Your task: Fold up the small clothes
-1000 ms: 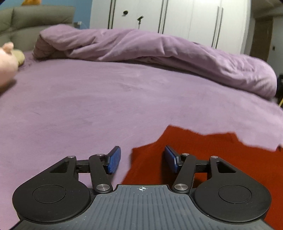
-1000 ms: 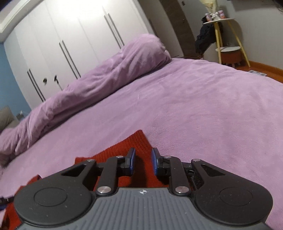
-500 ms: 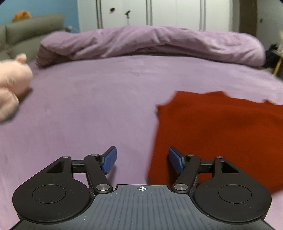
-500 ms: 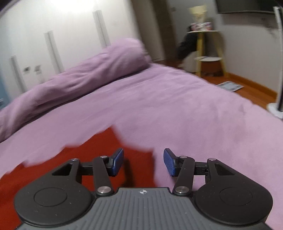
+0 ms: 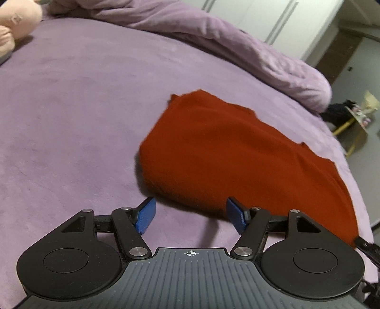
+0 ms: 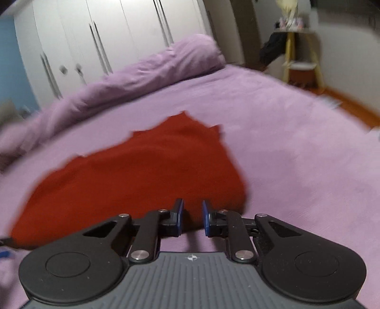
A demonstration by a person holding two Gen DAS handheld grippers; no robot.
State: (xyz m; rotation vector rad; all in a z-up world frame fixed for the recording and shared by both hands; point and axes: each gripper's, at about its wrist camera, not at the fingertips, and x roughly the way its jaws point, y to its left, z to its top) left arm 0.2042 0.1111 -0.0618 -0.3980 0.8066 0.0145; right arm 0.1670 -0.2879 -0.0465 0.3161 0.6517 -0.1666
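One folded rust-red knitted garment (image 5: 237, 152) lies on a bed's lilac plush cover (image 5: 71, 118), two tongs poised at its near edge.

The left tongs (image 5: 193, 217) stand wide apart and empty, the garment at 12 to 2 o'clock just beyond their blue pads. The right tongs (image 6: 192, 217), narrowly parted and holding nothing, face it at 11 o'clock. One rolled lilac duvet (image 6: 142, 73) and one pink soft toy (image 5: 16, 21) lie beyond.

Both views are taken low and close over the purple bed (image 5: 71, 107), facing the wardrobe (image 6: 106, 42); the red cloth (image 5: 237, 152) is shared.
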